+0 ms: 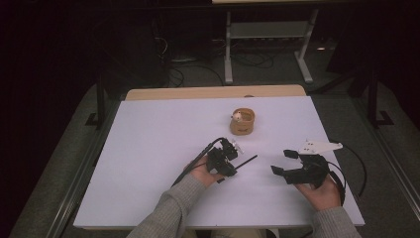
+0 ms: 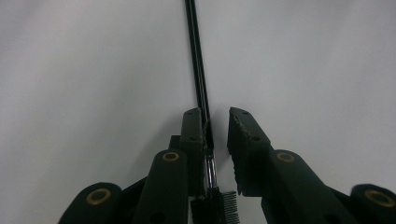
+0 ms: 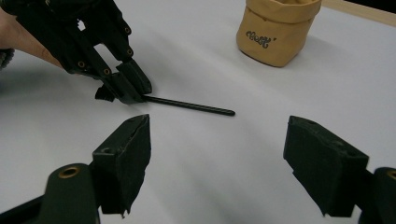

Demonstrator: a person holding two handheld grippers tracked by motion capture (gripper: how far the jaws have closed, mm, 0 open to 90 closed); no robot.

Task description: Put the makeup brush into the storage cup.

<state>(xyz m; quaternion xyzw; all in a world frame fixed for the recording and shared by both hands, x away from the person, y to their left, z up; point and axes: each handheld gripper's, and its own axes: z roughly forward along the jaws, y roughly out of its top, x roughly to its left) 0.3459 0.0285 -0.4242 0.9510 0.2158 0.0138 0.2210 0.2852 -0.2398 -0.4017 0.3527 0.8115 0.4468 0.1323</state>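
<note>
High view, left gripper (image 1: 236, 167) low on the white table (image 1: 148, 148), thin black brush (image 1: 246, 161) lying between its jaws, right gripper (image 1: 283, 162) nearby, jaws spread, tan pouch (image 1: 242, 122) beyond; left gripper view, jaws slightly parted, brush (image 2: 198, 70) against one pad, not pinched; right gripper view, jaws wide apart, brush (image 3: 191, 106) ahead on the table.

A dim room: grey carpet (image 1: 59, 178), white-topped table (image 1: 148, 148), metal bench legs (image 1: 228, 54) behind.

open table all round, pouch (image 1: 242, 122) far side
</note>
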